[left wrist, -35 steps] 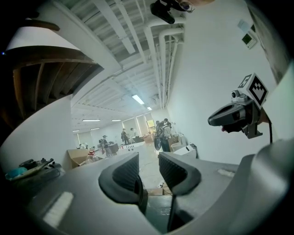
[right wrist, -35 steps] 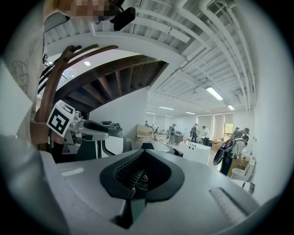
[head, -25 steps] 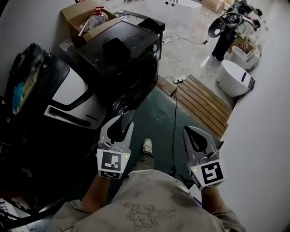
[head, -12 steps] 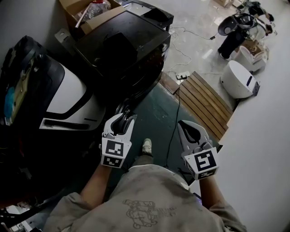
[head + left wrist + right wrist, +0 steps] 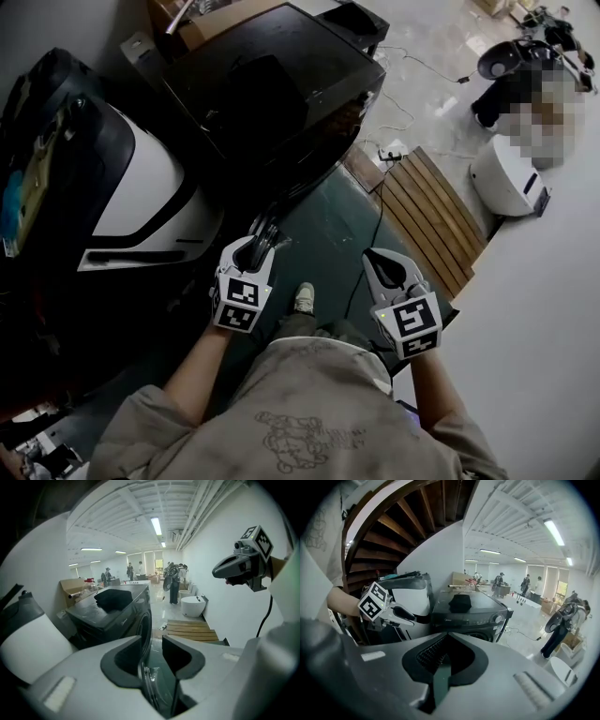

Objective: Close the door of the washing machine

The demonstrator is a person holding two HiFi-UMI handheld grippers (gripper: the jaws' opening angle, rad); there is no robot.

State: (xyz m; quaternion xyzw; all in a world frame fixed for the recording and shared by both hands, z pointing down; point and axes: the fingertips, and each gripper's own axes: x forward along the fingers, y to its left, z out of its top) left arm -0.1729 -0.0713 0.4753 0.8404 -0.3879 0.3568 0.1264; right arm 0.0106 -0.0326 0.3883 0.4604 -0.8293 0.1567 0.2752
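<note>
**Status.** Not done; judged early. The door (image 5: 157, 686) stands swung out from the washing machine (image 5: 281, 94), seen edge-on. Contact and the push home remain.

**Left gripper** (image 5: 151, 641). Grey moulded shell, dark matte pads. Jaws apart, with the door's rim in the gap. No clamp is evident.

**Right gripper** (image 5: 445, 637). Same build, with one ribbed pad visible. Jaws together on nothing. It is held off to the right of the machine's front.

**Door.** Round, with a clear, glossy glass bowl in a dark rim. It hangs at the machine's front lower corner, over the green floor mat (image 5: 323, 244).

**Washing machine.** Front-loader with a boxy, glossy black casing and a flat top.

**Black cloth** (image 5: 460, 603). Soft and crumpled, lying on the machine's top.

**Slatted wooden pallet** (image 5: 427, 211). Lies on the floor to the right of the machine.

**Cardboard box** (image 5: 216, 19). Sits behind the machine.
</note>
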